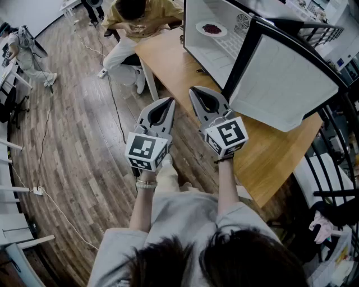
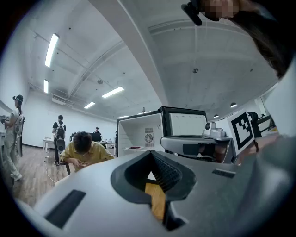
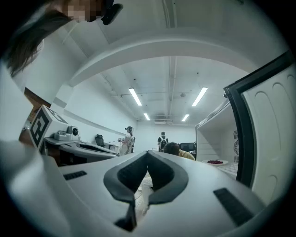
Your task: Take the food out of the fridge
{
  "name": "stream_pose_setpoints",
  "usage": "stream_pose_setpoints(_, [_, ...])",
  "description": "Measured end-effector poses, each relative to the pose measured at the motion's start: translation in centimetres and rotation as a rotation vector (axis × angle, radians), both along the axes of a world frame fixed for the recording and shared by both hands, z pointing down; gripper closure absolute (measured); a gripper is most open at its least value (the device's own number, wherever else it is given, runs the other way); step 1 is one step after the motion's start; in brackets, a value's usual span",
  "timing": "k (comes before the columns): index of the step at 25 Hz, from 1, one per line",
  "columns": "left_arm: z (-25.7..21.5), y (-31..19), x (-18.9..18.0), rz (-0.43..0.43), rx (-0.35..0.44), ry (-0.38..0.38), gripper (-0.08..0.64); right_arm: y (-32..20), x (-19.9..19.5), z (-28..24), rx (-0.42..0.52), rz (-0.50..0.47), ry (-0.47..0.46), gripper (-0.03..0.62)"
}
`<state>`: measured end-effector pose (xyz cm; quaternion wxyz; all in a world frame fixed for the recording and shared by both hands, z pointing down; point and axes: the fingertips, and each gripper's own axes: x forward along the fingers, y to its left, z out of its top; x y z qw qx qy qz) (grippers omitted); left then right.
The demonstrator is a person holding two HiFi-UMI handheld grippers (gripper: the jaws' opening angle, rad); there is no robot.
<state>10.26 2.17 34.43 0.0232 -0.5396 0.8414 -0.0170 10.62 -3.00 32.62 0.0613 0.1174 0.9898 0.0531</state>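
A small white fridge [image 1: 220, 51] stands on the wooden table [image 1: 175, 70] with its door [image 1: 283, 84] swung wide. On its shelf lies a white plate of dark red food [image 1: 211, 28], also seen as the plate [image 2: 135, 148] far off in the left gripper view and as the plate [image 3: 214, 162] in the right gripper view. My left gripper [image 1: 169, 101] is shut and empty, held off the table's near corner. My right gripper [image 1: 192, 90] is beside it, shut and empty, over the table in front of the open fridge. Both point roughly level, well short of the plate.
A person in a yellow top [image 1: 140, 17] sits bent over the table's far end. A black metal rack [image 1: 336, 117] stands at the right behind the fridge door. Cables [image 1: 115, 106] trail over the wooden floor at the left, where other people stand farther away.
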Motion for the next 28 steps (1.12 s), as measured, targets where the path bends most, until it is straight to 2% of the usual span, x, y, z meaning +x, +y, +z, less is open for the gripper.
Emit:
stream_pose_setpoints(7, [0.2,0.2,0.3,-0.007,-0.005,0.009,0.552,0.0,0.3,-0.2,-0.003,-0.005,-0.004,0.583])
stream_pose_setpoints(17, [-0.1,0.4,-0.9,-0.026,-0.029,0.009,0.552,-0.4,-0.4,0.0,-0.086,-0.002,-0.020,0.583])
stream_pose_setpoints(22, [0.4,0.7,-2.8,-0.034,-0.022,0.030,0.552,-0.1,-2.0,0.9,-0.092,-0.013,0.012,0.583])
stream_pose_setpoints(28, [1.0,0.3,-6.3,-0.012,-0.032,0.040,0.552,-1.5,-5.4,1.6,-0.104,0.028,0.028,0.583])
